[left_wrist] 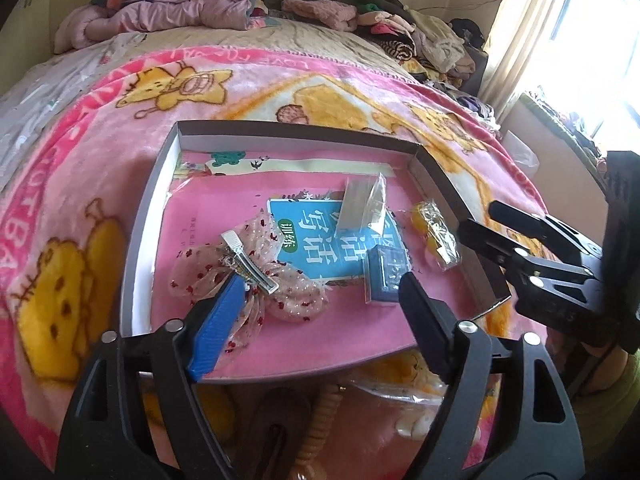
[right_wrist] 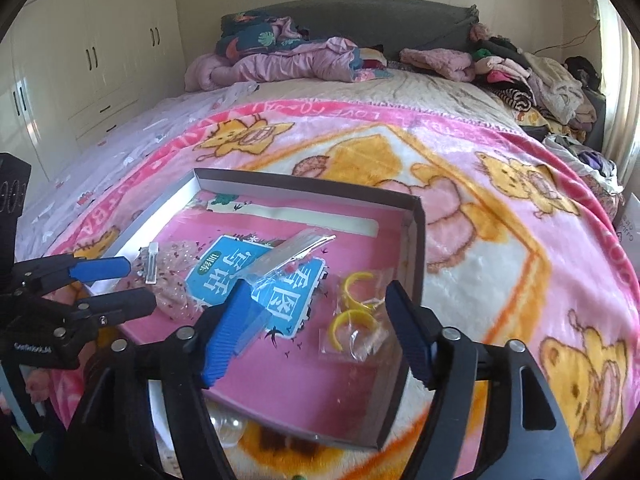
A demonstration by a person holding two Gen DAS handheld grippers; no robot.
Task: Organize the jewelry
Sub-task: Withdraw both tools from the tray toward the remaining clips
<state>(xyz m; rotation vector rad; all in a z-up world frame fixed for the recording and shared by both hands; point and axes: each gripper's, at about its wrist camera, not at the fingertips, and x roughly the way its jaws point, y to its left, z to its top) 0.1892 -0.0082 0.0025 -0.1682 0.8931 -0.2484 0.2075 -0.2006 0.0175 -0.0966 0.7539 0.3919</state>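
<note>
My left tongs (left_wrist: pixel 320 292) are wide open and hold nothing; the bow clip (left_wrist: pixel 256 276) lies just by the blue pad. My right tongs (right_wrist: pixel 316 320) are wide open too, above the bag of yellow rings (right_wrist: pixel 356 320). All sit in the box (left_wrist: pixel 440 184) on a pink book (blue label, Chinese words). The blanket (right_wrist: pixel 500 240) says "LOVE".

one shallow box (left_wrist: pixel 448 184) on the bed – in it one pink bow hair clip (left_wrist: pixel 256 276), one small blue box (left_wrist: pixel 386 276), one clear packet (left_wrist: pixel 366 204), one bag holding two yellow rings (right_wrist: pixel 354 314).
</note>
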